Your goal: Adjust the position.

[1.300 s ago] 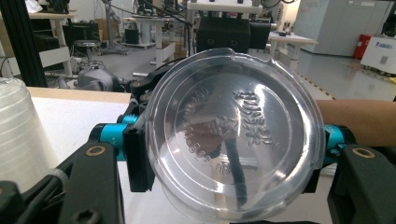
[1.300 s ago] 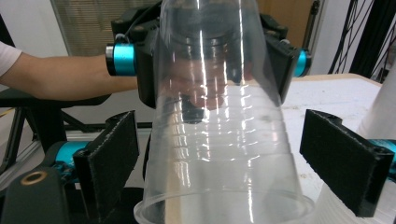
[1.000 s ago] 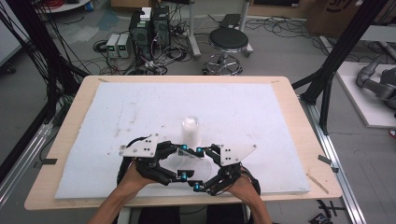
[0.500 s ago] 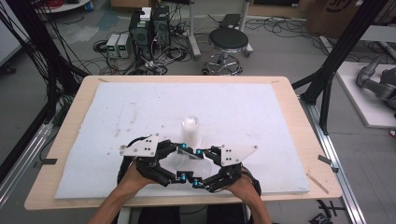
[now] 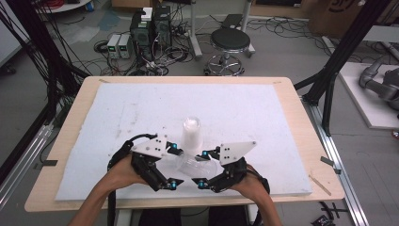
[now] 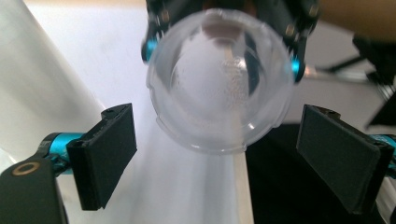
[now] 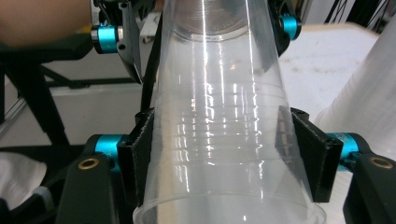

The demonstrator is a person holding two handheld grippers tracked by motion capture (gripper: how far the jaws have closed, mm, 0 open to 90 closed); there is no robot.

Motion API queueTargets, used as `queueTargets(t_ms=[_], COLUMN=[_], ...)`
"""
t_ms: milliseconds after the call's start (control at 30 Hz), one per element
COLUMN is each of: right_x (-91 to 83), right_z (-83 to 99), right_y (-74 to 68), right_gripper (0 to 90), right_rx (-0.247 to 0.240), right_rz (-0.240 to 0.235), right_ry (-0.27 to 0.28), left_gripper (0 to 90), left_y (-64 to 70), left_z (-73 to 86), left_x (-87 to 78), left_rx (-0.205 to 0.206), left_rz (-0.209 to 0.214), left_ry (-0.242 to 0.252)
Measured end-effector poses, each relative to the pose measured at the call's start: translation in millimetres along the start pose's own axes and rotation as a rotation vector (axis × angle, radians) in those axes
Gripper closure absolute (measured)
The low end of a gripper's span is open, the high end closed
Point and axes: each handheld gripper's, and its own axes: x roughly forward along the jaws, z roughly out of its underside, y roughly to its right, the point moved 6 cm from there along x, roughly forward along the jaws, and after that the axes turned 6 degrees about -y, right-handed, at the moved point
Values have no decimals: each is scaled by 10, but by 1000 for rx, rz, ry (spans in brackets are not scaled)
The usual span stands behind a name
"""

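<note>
Just behind the held clear cup [image 5: 195, 165] stands a cup stack [image 5: 191, 134].

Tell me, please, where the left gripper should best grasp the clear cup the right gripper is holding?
Probably around the closed narrow base of the clear cup, which points at the left gripper. Its open jaws already stand to either side, while the right gripper clamps the wider rim end.

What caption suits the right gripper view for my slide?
Right gripper shut on a clear plastic cup, its base pointing toward the open left gripper.
</note>
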Motion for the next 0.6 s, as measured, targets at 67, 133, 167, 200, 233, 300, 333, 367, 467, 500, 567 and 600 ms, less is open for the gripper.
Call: queueTargets(t_ms=[67,133,167,200,233,300,333,367,467,500,567,600], right_x=[3,23,26,32,32,45,45,47,51,52,48,48], right_z=[3,18,23,25,25,16,16,2,-10,-15,-31,-31], right_y=[-1,6,8,11,11,9,9,13,9,14,19,19], right_gripper=[326,329,329,330,330,330,330,334,334,334,334,334], right_rx=[2,7,9,8,8,11,11,4,-1,-10,-14,-14], right_rz=[-7,-28,-34,-35,-35,-50,-50,-57,-63,-60,-59,-59], right_ry=[-17,-90,-118,-144,-144,-223,-223,-263,-306,-329,-371,-371], left_gripper=[121,121,121,121,121,122,122,122,123,122,122,122], left_y=[-1,-4,-14,-14,-17,-25,-25,-30,-49,-55,-62,-62], left_z=[7,10,4,4,3,11,11,16,41,46,42,34], left_x=[23,38,53,53,63,75,75,80,84,82,72,70], left_rx=[3,1,3,3,3,1,1,-3,-11,-9,-6,-12], left_rz=[-1,1,-1,-1,-3,-2,-2,-4,-16,-18,-21,-21], left_ry=[-80,-161,-211,-211,-228,-296,-296,-317,-399,-422,-443,-443])
